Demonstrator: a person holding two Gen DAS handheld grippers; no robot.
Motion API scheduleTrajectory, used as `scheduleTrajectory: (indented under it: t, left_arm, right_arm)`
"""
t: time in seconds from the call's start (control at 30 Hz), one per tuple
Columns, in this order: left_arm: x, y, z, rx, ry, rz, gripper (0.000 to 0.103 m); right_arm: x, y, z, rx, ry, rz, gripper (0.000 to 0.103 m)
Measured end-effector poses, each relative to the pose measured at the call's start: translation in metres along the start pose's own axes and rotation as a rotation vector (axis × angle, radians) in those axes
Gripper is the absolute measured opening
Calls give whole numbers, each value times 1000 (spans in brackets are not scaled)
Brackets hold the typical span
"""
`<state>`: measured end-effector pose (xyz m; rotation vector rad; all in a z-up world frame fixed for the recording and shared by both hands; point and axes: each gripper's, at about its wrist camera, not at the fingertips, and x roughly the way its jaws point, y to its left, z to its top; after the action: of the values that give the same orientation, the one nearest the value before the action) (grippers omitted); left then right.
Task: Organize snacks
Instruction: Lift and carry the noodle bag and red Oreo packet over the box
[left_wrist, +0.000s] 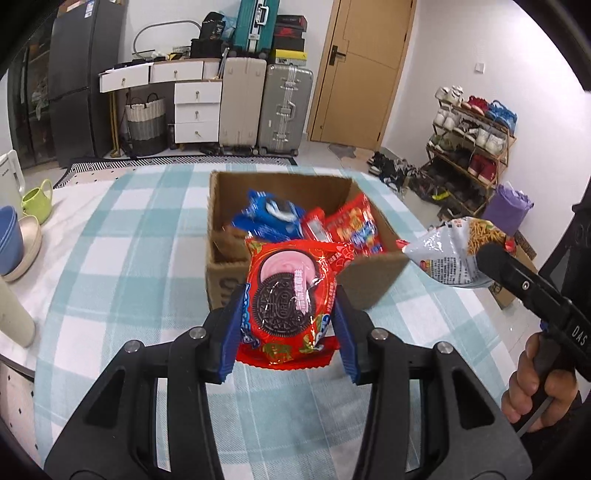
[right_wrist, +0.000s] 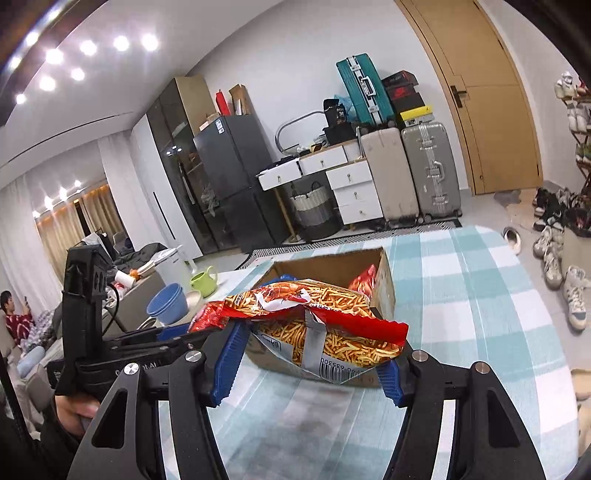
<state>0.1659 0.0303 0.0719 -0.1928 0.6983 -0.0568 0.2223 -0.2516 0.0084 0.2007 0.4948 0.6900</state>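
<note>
Left tongs (left_wrist: 288, 325) clamped on red Oreo cookie packet (left_wrist: 290, 295), held above checked-cloth counter (left_wrist: 122, 258), near side of open brown cardboard box (left_wrist: 373, 280). Packet's long axis runs near-to-far, printed face up, near seam toward camera. Right tongs (right_wrist: 314, 350) gripping red-and-silver crinkled bag of fried sticks (right_wrist: 314, 317), long axis left-to-right, barcode underside showing. Bag hides most of box interior; blue Oreo pack (left_wrist: 269, 218) partly buried among other packets.

We are holding our left gripper (left_wrist: 290, 332) angled downward, its blue pads (left_wrist: 232, 332) pinching inward, while our right gripper (right_wrist: 314, 354) is tilting gently down, its jaws likewise clamping.
</note>
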Motion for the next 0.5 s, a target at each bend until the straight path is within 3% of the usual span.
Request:
scheduleTrajectory:
  t: [0.5]
  left_arm:
    - [15,20,53,11,-30,-1,41]
  right_arm:
    - [41,11,30,-45,12,-17,63]
